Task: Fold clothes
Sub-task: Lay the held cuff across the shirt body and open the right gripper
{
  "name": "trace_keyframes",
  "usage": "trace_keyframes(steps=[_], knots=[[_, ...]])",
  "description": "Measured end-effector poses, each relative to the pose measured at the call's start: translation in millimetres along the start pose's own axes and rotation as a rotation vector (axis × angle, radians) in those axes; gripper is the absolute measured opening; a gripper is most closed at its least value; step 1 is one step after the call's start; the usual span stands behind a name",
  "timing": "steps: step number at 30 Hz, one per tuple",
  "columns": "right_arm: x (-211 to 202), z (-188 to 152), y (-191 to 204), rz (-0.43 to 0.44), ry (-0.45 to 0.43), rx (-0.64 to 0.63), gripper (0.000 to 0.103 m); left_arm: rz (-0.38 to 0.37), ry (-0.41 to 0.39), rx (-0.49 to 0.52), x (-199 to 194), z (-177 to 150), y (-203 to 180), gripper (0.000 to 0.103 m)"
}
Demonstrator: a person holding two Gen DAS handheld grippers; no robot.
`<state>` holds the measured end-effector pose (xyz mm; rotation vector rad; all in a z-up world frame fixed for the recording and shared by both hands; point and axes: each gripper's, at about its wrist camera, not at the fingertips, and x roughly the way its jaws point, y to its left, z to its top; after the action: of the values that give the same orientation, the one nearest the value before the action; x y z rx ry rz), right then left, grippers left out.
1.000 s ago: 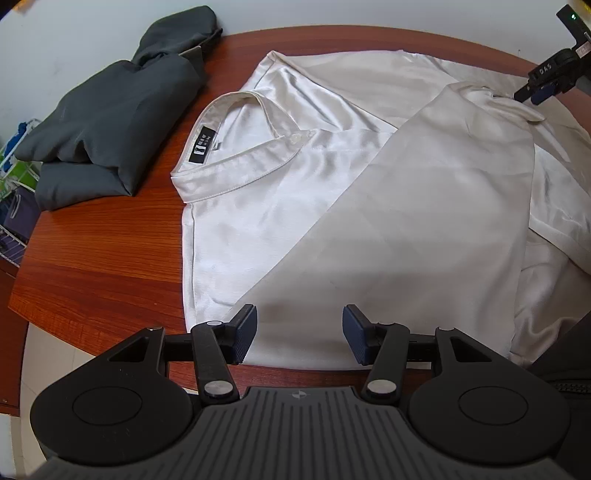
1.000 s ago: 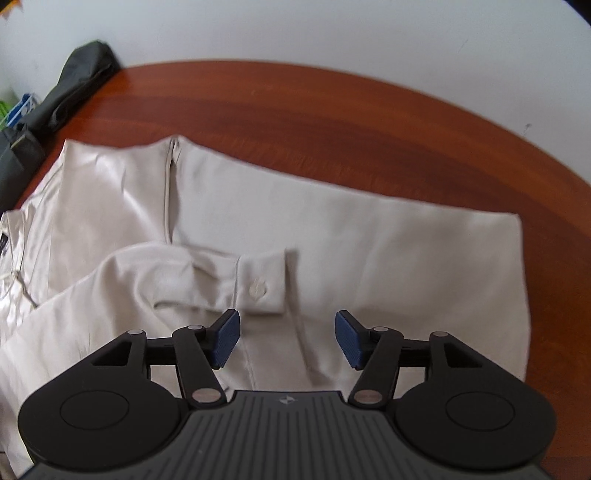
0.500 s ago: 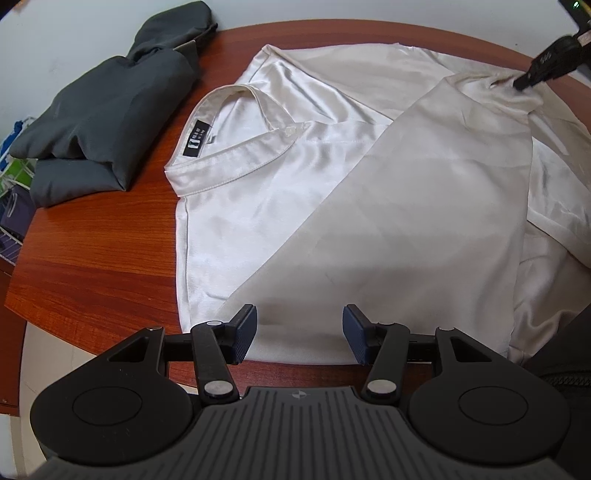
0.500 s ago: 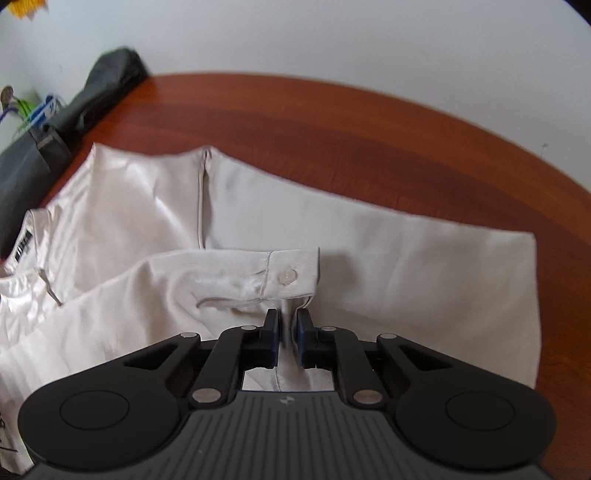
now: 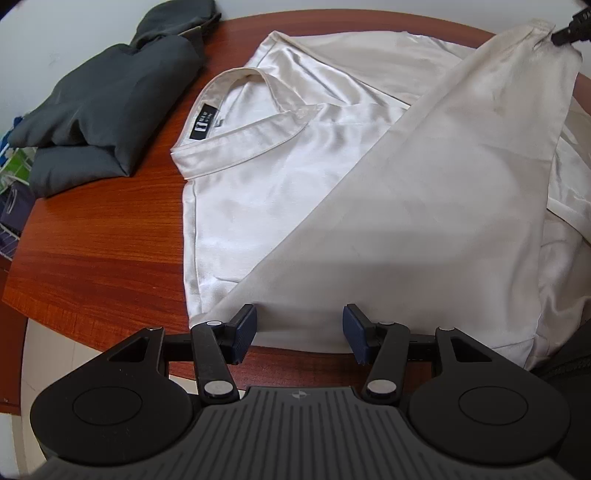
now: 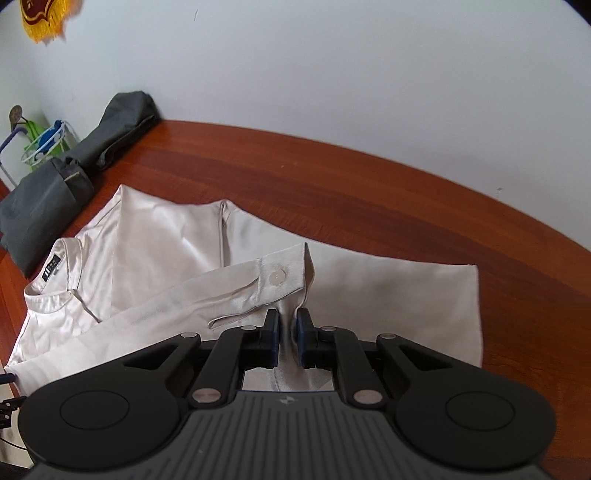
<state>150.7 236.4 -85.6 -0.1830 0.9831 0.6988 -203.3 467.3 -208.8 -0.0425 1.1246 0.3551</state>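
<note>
A cream satin shirt (image 5: 280,177) lies flat on the round wooden table (image 5: 103,258), collar and black label toward the left. One sleeve (image 5: 461,192) is laid diagonally across the body. My right gripper (image 6: 287,334) is shut on the sleeve's cuff (image 6: 280,277) and holds it lifted off the shirt (image 6: 388,306); its tip shows in the left wrist view as the right gripper (image 5: 570,29) at the top right. My left gripper (image 5: 300,330) stands open just above the shirt's near hem, with nothing between its pads.
A folded dark grey garment (image 5: 107,107) lies on the table left of the shirt, also seen as the grey garment (image 6: 55,192). A wire rack (image 6: 44,144) stands beyond the table's left edge. A white wall rises behind the table.
My right gripper shut on the cuff and has lifted it up off the shirt. The left gripper stayed open in place.
</note>
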Motion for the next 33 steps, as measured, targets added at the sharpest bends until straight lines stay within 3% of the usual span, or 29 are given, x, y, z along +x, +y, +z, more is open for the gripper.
trace_keyframes(steps=[6,8,11,16,24,33], knots=[[17.0,-2.0,-13.8,-0.059,0.022,0.027,0.016,-0.005,-0.008,0.013,-2.6,-0.6,-1.4,0.055],[26.8,-4.3,-15.6,-0.082,0.034,0.033,0.032,-0.005,-0.012,0.019,-5.9,-1.5,-2.2,0.055],[33.0,-8.0,-14.6,-0.097,0.034,0.041,0.049,-0.003,-0.018,0.018,-10.0,-2.8,-1.1,0.055],[31.2,-15.1,-8.2,-0.105,0.028,0.029,0.063,-0.003,-0.027,0.02,-16.5,-6.0,3.7,0.055],[7.7,-37.9,-2.0,-0.094,0.019,0.024,0.072,-0.005,-0.027,0.037,-18.9,-5.8,18.5,0.056],[-26.1,-84.7,8.0,-0.088,0.012,0.039,0.074,-0.038,-0.048,0.2,-22.5,0.4,36.9,0.06]])
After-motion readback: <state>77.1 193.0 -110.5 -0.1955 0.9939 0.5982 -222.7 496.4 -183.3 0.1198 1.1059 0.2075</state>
